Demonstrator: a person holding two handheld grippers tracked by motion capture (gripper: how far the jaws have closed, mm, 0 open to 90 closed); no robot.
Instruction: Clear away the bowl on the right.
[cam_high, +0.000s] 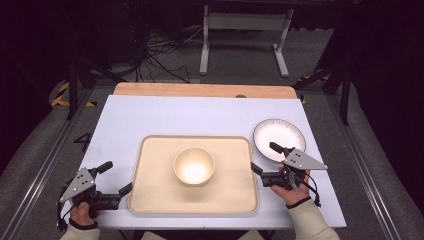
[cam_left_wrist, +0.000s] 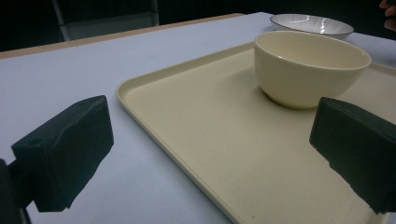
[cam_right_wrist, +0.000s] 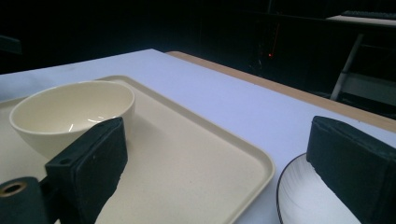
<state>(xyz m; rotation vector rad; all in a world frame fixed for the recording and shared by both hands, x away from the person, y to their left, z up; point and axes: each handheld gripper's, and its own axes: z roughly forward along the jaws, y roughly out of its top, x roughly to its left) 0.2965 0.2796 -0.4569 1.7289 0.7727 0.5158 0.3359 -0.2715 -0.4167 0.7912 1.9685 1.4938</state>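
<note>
Plainly one tray (cam_high: 150, 195), one bowl (cam_high: 194, 166), one plate (cam_high: 279, 134), two claws.

Cream sleeves (cam_high: 310, 220); black grippers (cam_high: 115, 178) with grey triangular plates (cam_high: 80, 182).

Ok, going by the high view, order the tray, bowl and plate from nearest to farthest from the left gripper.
1. Tray: its near left corner lies right beside the left gripper.
2. Bowl: in the middle of the tray, farther right.
3. Plate: on the table past the tray's right edge, by the right gripper.
</note>
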